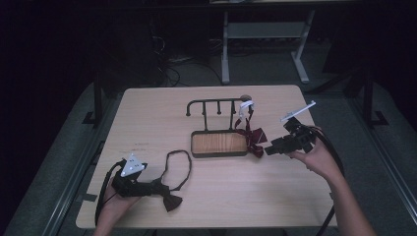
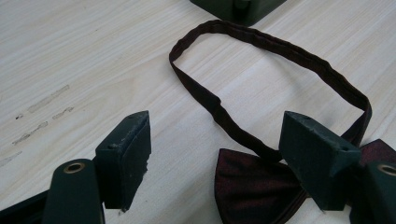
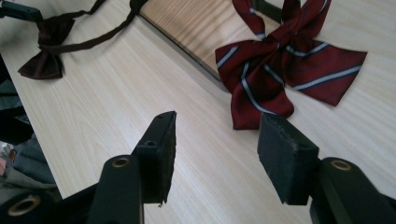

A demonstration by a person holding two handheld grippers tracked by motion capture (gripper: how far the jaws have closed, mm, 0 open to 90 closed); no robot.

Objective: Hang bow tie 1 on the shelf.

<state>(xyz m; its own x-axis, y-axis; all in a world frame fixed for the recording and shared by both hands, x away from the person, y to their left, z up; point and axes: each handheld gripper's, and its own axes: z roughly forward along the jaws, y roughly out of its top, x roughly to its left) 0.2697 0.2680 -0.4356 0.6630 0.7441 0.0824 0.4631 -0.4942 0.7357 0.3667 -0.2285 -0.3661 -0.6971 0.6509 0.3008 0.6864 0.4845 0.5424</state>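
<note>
Black foam-faced jaws on your right gripper (image 3: pixel 212 154) stand wide apart with nothing between them, hovering over bare table just short of the striped red bow tie (image 3: pixel 280 65). Your left gripper (image 2: pixel 215 158) is open too, low near the front left corner of the table (image 1: pixel 147 105); the dark maroon bow tie (image 2: pixel 252 186) lies between its jaws, and the right-hand jaw sits over the strap, but the pads do not press on the cloth.

Both ties look like light, limp fabric, so expect them to drape and slide rather than hold shape. The striped one lies flat beside the right edge of the rack's tray, with its white-ended neck band (image 1: pixel 246 104) running up to the right end of the hook bar. My advice is to take it at the central knot, where the layers are thickest and the pads get a firm bite; a wing alone would likely fold and slip. On the maroon one, the knot is the better hold as well, since its thin strap loop (image 2: pixel 261 39) lies loose on the wood toward the rack.

Mid-table stands the black hook rack (image 1: pixel 216 105), and its wood-lined tray (image 1: pixel 219 143) holds nothing
</note>
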